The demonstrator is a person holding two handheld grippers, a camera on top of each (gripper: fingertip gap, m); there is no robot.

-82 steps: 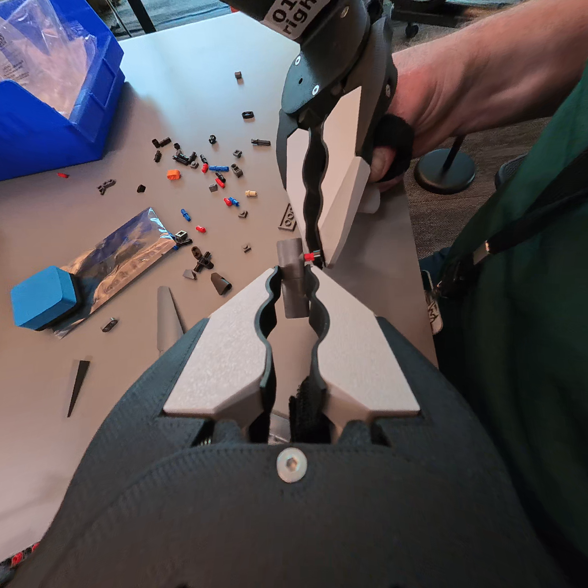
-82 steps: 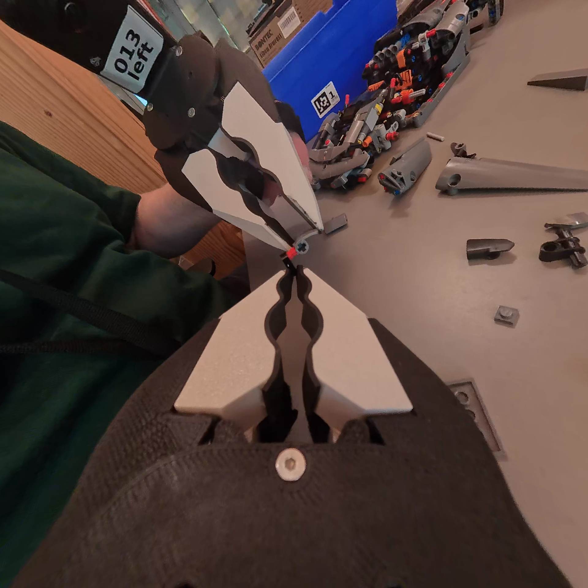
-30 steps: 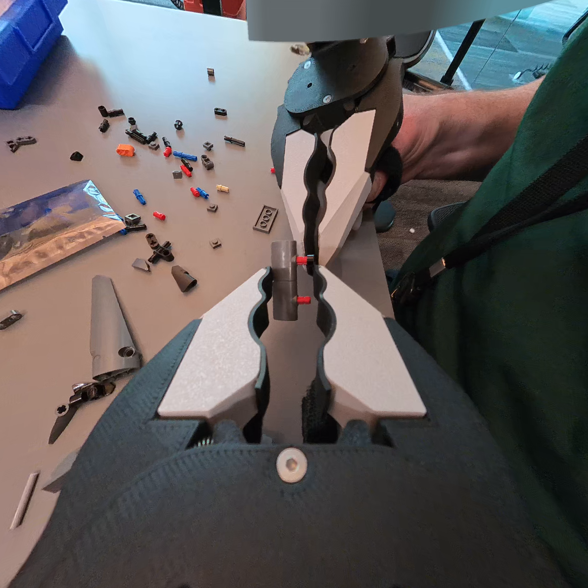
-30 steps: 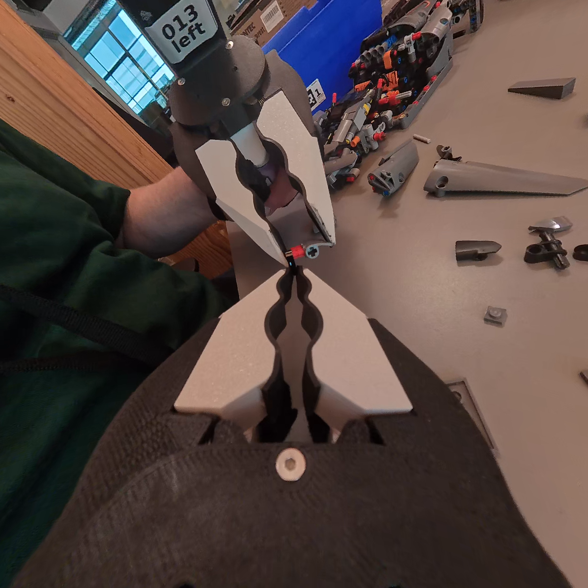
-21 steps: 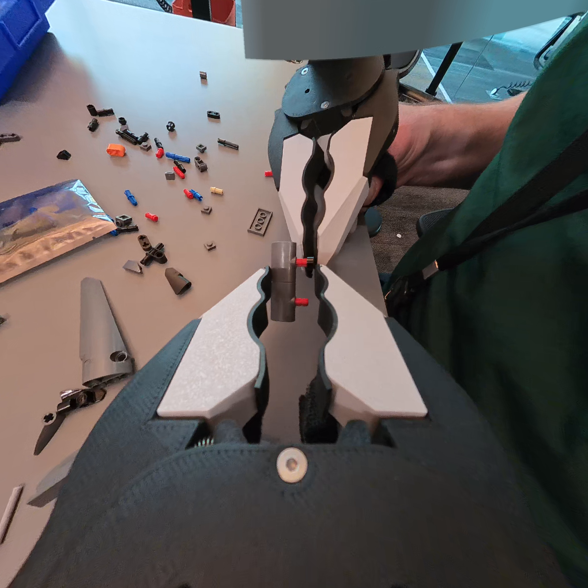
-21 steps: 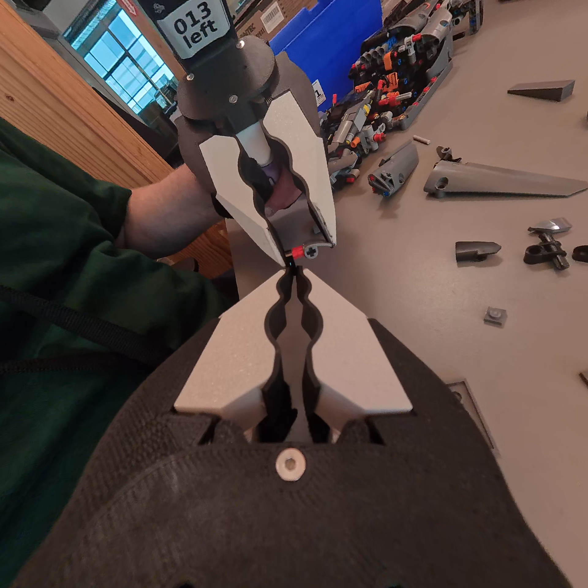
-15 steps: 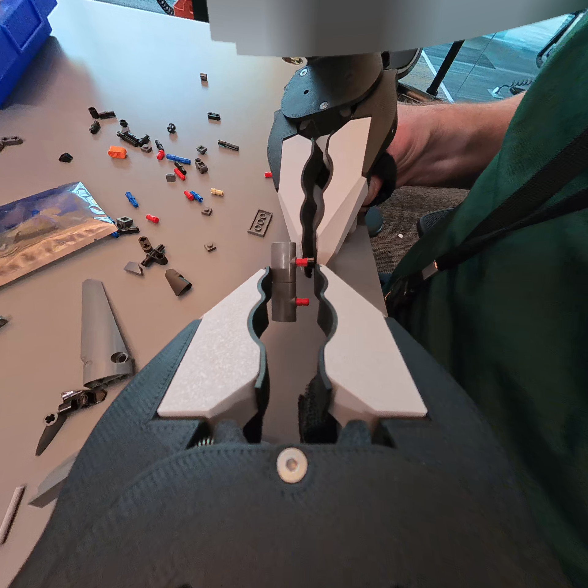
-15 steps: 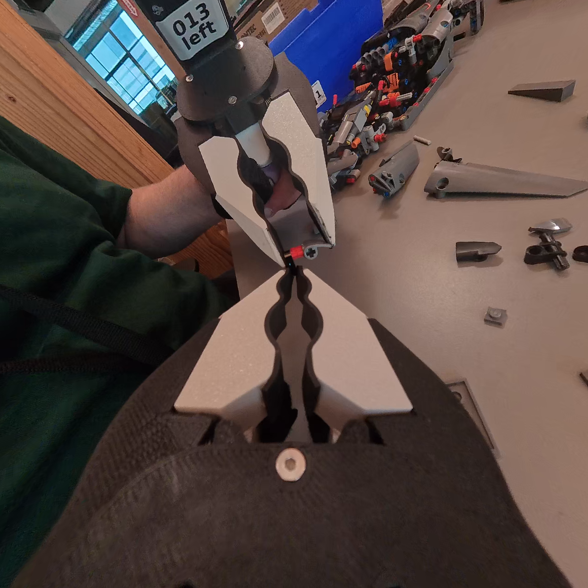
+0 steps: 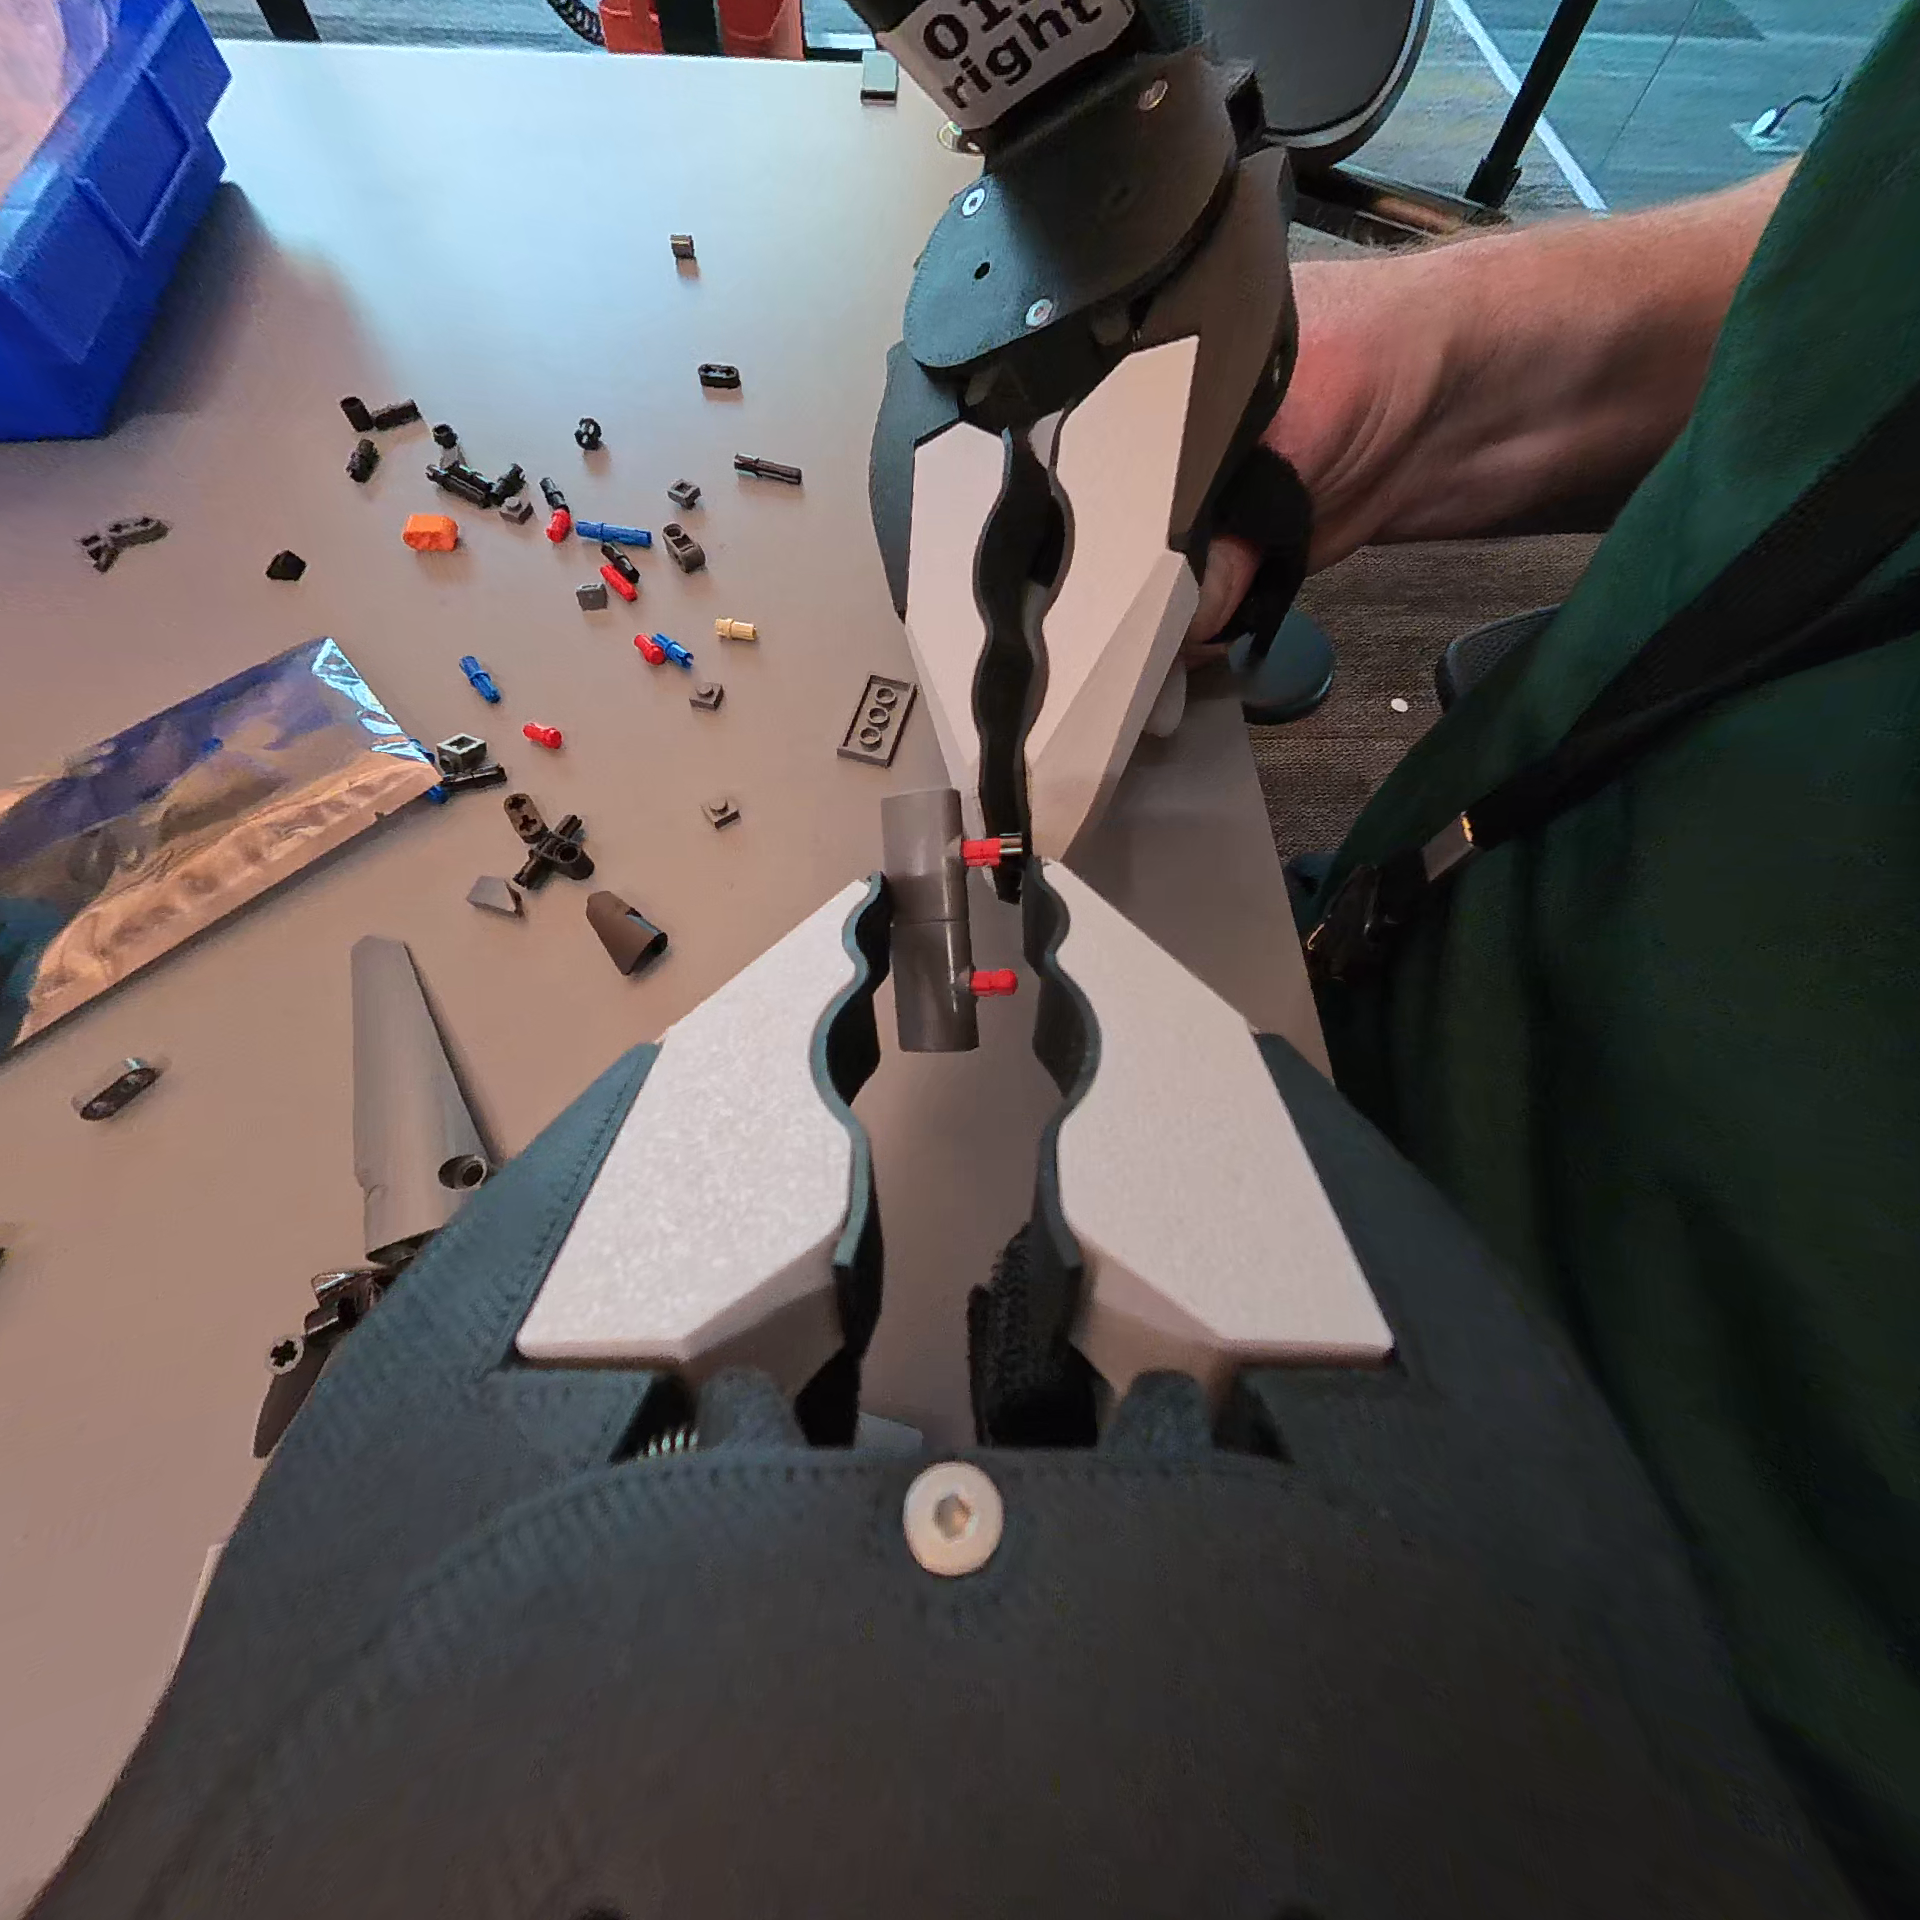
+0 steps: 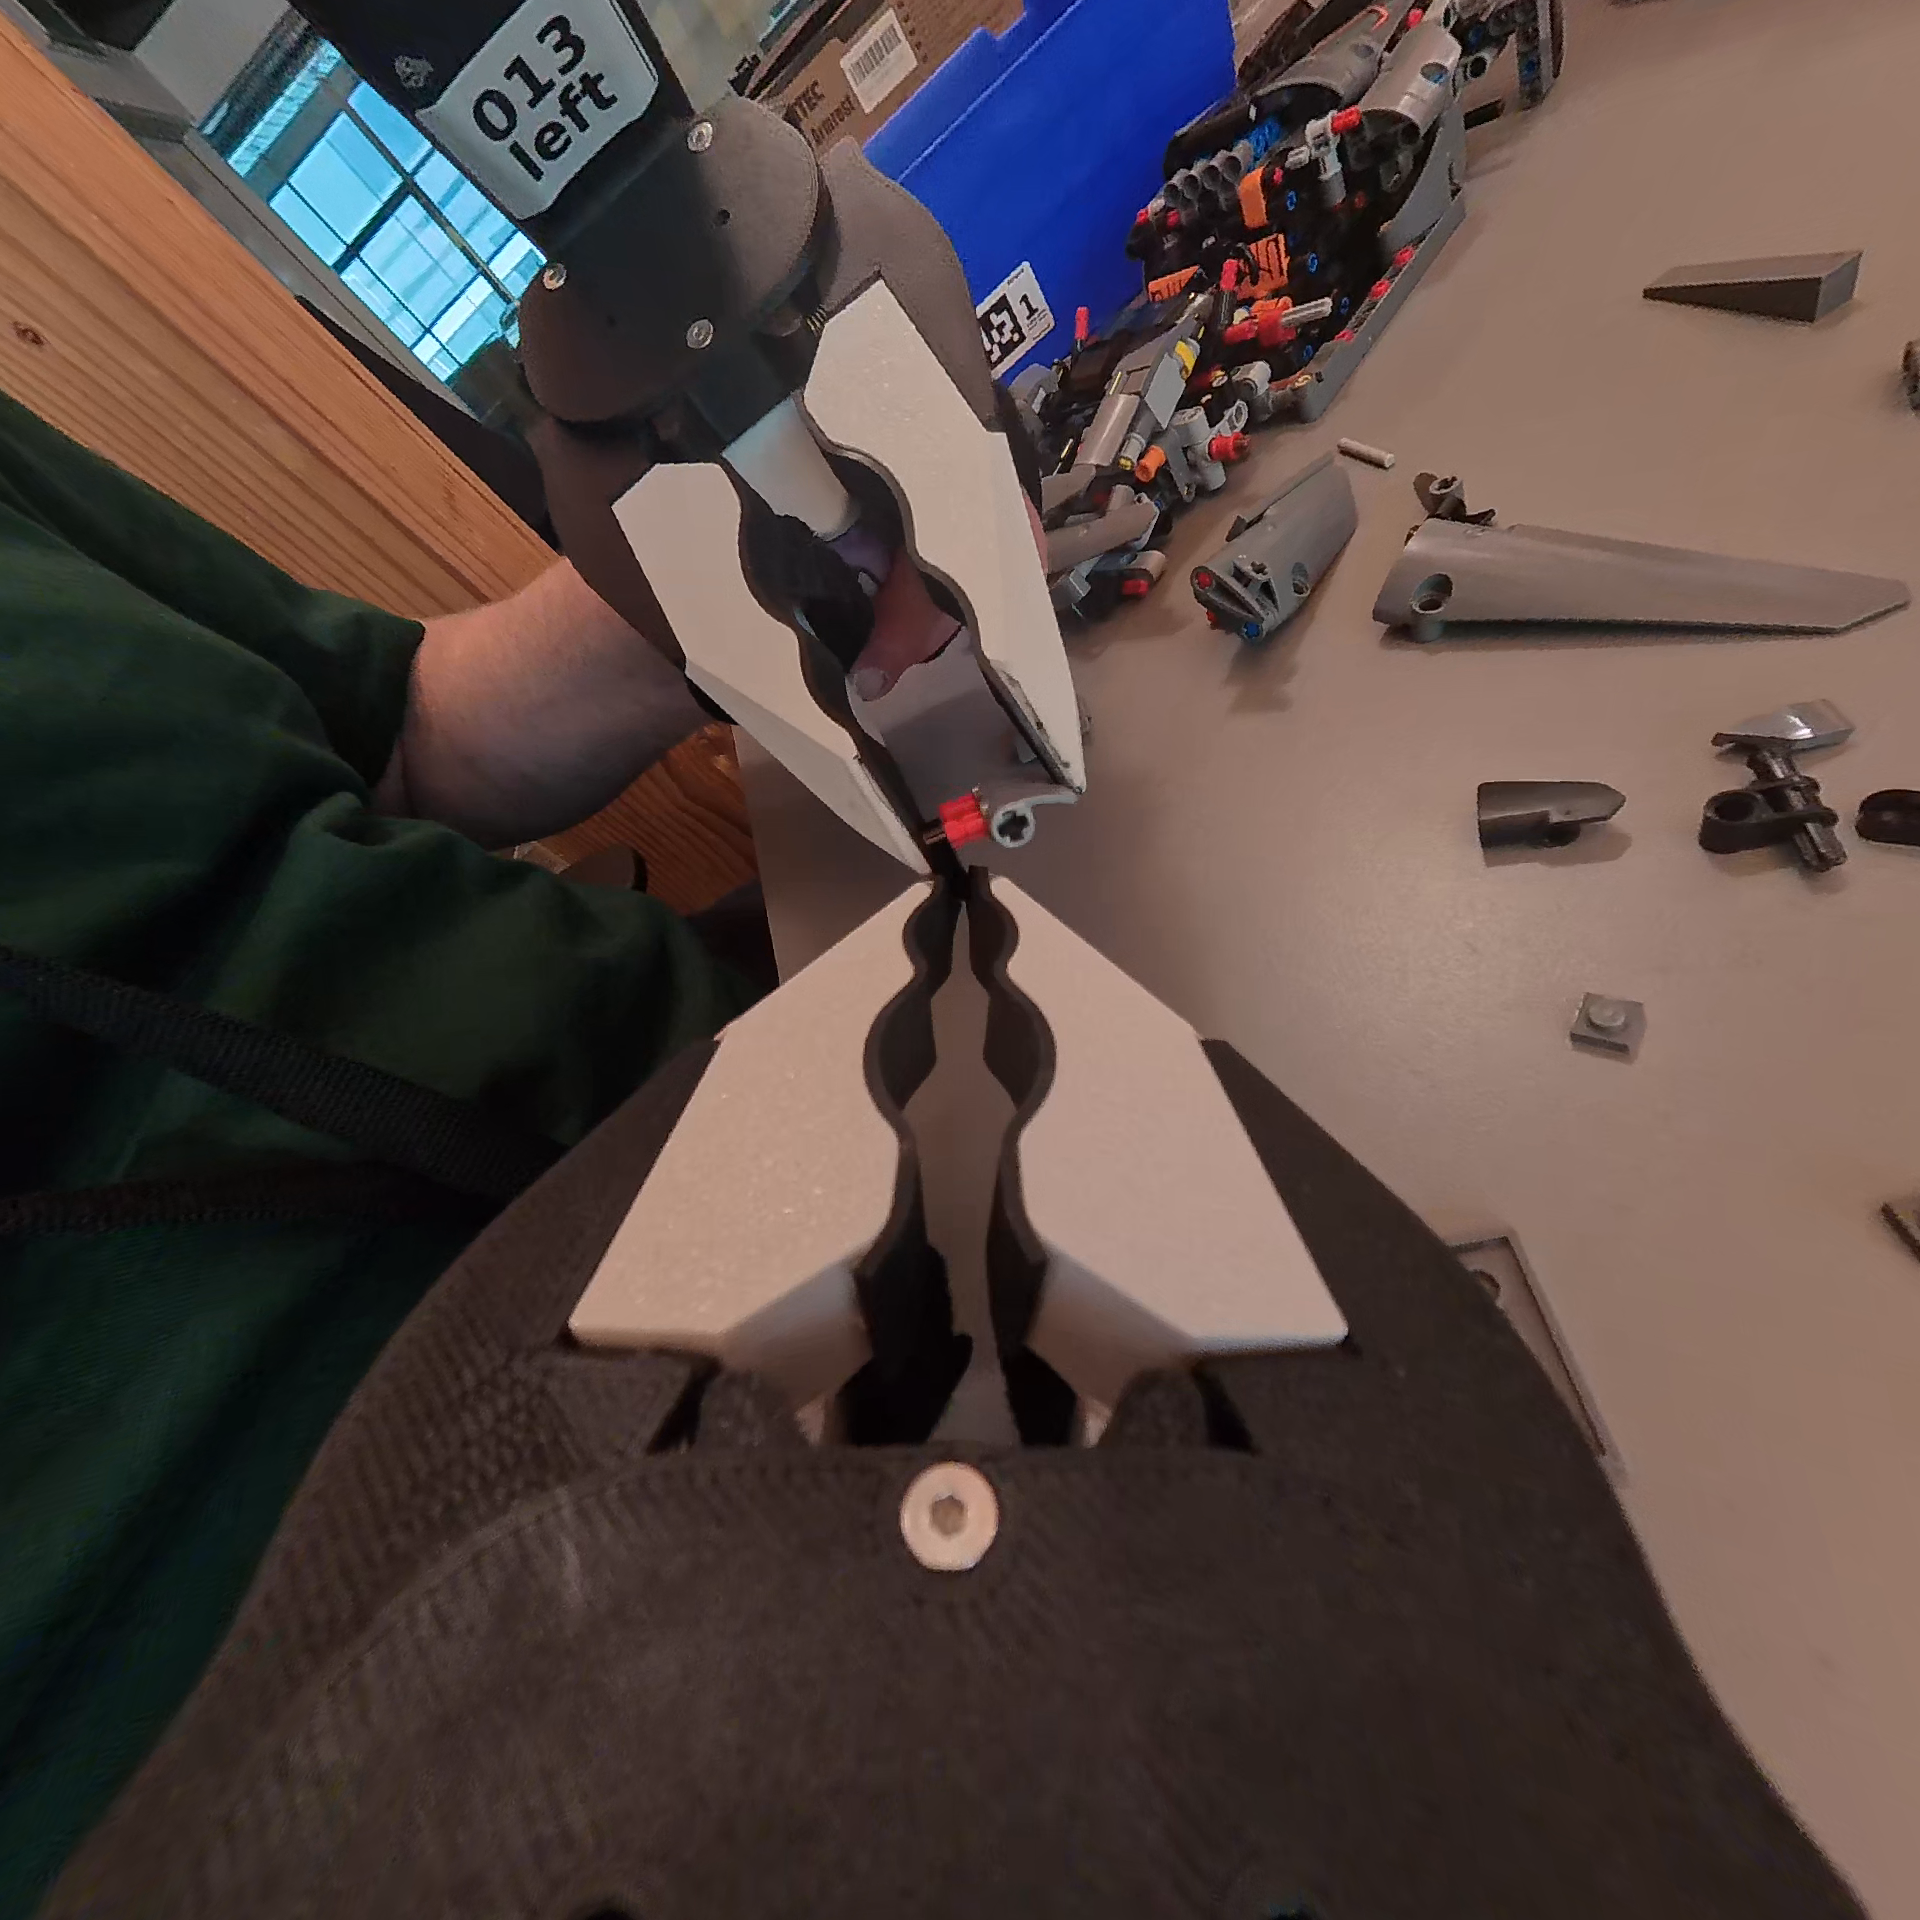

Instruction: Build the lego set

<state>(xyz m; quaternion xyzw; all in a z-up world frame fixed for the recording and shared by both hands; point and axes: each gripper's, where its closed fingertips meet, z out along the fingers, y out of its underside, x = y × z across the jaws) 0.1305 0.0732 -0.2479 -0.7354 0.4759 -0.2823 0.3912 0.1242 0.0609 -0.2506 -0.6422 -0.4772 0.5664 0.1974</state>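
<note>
While the left gripper (image 9: 951,894) grips the grey tube (image 9: 928,914), press the upper red pin (image 9: 982,852) home.
Right gripper (image 10: 954,883), pinched shut on that pin's tip, should push straight along its axis.

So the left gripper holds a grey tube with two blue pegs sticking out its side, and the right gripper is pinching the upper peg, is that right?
Nearly. The pegs are red, not blue; the left wrist view shows both. The rest holds: the left gripper holds the grey tube and the right gripper pinches the upper peg.

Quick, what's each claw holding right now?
Left gripper: shut on the grey connector tube.
Right gripper: shut on the upper red pin in that tube.
</note>
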